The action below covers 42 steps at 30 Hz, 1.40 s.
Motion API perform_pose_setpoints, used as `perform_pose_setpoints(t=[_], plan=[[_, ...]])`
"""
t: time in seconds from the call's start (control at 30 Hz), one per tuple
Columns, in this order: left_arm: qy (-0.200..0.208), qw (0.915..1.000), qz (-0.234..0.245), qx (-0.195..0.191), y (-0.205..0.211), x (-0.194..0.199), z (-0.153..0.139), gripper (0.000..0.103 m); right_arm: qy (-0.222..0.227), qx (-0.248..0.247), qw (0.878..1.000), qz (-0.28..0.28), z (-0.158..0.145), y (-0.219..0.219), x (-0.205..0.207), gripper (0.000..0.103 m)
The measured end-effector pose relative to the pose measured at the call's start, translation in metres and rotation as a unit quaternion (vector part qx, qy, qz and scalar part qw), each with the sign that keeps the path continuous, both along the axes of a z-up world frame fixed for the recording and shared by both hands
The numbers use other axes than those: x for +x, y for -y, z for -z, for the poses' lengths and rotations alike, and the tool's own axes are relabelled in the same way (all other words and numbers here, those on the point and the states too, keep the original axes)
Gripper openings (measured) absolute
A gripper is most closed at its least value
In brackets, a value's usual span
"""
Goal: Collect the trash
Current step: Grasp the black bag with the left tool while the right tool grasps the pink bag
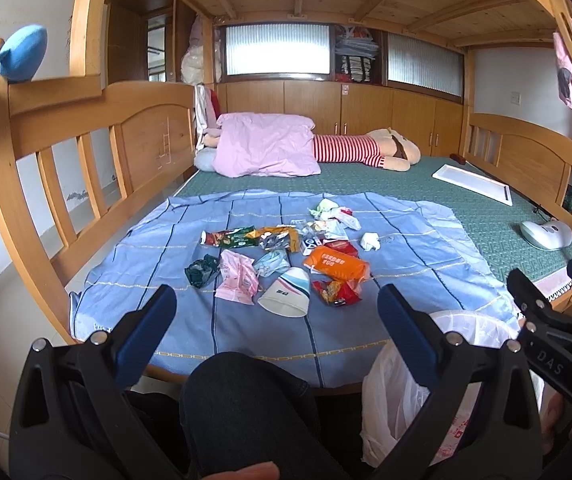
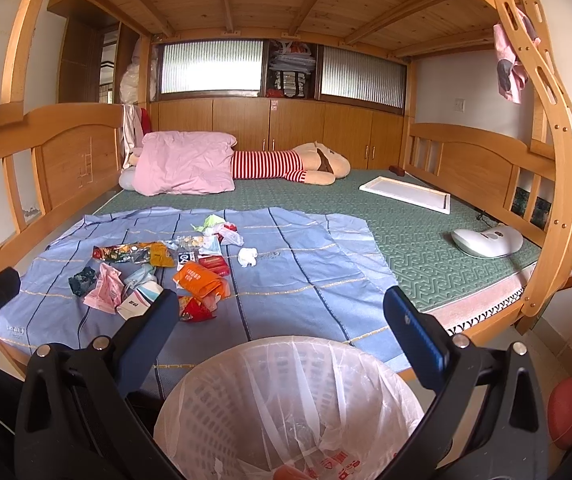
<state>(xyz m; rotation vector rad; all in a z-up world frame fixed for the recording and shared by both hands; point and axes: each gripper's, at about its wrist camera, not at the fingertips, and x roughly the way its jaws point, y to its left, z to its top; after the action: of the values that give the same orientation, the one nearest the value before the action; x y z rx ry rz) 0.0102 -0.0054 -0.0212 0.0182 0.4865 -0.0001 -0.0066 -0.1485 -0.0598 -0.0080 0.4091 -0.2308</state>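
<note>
Trash (image 1: 286,256) lies mid-frame on the blue sheet (image 1: 405,248), a knee (image 1: 242,404) low between it and the left gripper (image 1: 276,320), while the right gripper (image 2: 282,322), both spread empty, hovers over the bin (image 2: 286,408).

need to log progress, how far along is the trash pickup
Barely begun, by the look of it. Done: the lined bin stands ready at the bed's edge; only its liner shows inside. In hand: nothing; the left gripper and right gripper are both open and empty, short of the pile. Left: all of it, including the paper cup, orange packet, pink wrapper and tissue on the blue sheet.
</note>
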Motion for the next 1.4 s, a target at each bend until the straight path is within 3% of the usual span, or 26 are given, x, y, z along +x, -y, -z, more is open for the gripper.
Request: perform_pose_setpoints(t=[0.3, 0.47, 0.57, 0.63, 0.7, 0.77, 0.8, 0.87, 0.97, 1.03, 1.17, 1.33, 1.4], plan=[[-0.043, 0.9987, -0.016, -0.022, -0.045, 0.050, 0.022, 0.100, -0.032, -0.015, 0.999, -0.009, 0.010, -0.015, 0.033, 0.100], [-0.070, 0.9969, -0.022, -0.029, -0.094, 0.117, 0.044, 0.100, -0.088, 0.005, 0.995, -0.045, 0.021, -0.017, 0.073, 0.100], [-0.128, 0.9905, -0.032, -0.041, -0.133, 0.176, 0.068, 0.099, -0.122, 0.025, 0.990, -0.064, 0.026, -0.021, 0.100, 0.100], [-0.172, 0.9830, -0.010, -0.065, -0.152, 0.211, 0.086, 0.087, -0.145, 0.039, 0.985, -0.081, 0.031, -0.027, 0.119, 0.094], [-0.211, 0.9744, 0.010, -0.078, -0.165, 0.240, 0.104, 0.056, -0.169, 0.067, 0.979, -0.091, 0.038, -0.032, 0.138, 0.081], [-0.226, 0.9681, 0.028, -0.104, -0.175, 0.259, 0.119, 0.049, -0.200, 0.125, 0.965, -0.114, 0.050, -0.038, 0.162, 0.064], [-0.225, 0.9672, 0.030, -0.114, -0.179, 0.265, 0.126, 0.049, -0.210, 0.142, 0.960, -0.120, 0.055, -0.041, 0.171, 0.059], [-0.236, 0.9645, 0.002, -0.118, -0.186, 0.271, 0.137, 0.050, -0.238, 0.170, 0.948, -0.123, 0.071, -0.055, 0.200, 0.059], [-0.258, 0.9495, -0.007, -0.179, -0.202, 0.286, 0.139, 0.072, -0.275, 0.189, 0.935, -0.121, 0.091, -0.081, 0.242, 0.059], [-0.261, 0.9419, 0.000, -0.212, -0.213, 0.300, 0.137, 0.073, -0.293, 0.208, 0.925, -0.122, 0.102, -0.094, 0.264, 0.064], [-0.261, 0.9392, -0.012, -0.223, -0.233, 0.338, 0.152, 0.073, -0.315, 0.268, 0.904, -0.106, 0.119, -0.117, 0.294, 0.065], [-0.326, 0.8959, 0.017, -0.301, -0.236, 0.366, 0.190, 0.072, -0.318, 0.283, 0.899, -0.109, 0.130, -0.147, 0.319, 0.067], [-0.347, 0.8785, 0.016, -0.328, -0.235, 0.367, 0.202, 0.054, -0.316, 0.288, 0.896, -0.118, 0.135, -0.162, 0.333, 0.067]])
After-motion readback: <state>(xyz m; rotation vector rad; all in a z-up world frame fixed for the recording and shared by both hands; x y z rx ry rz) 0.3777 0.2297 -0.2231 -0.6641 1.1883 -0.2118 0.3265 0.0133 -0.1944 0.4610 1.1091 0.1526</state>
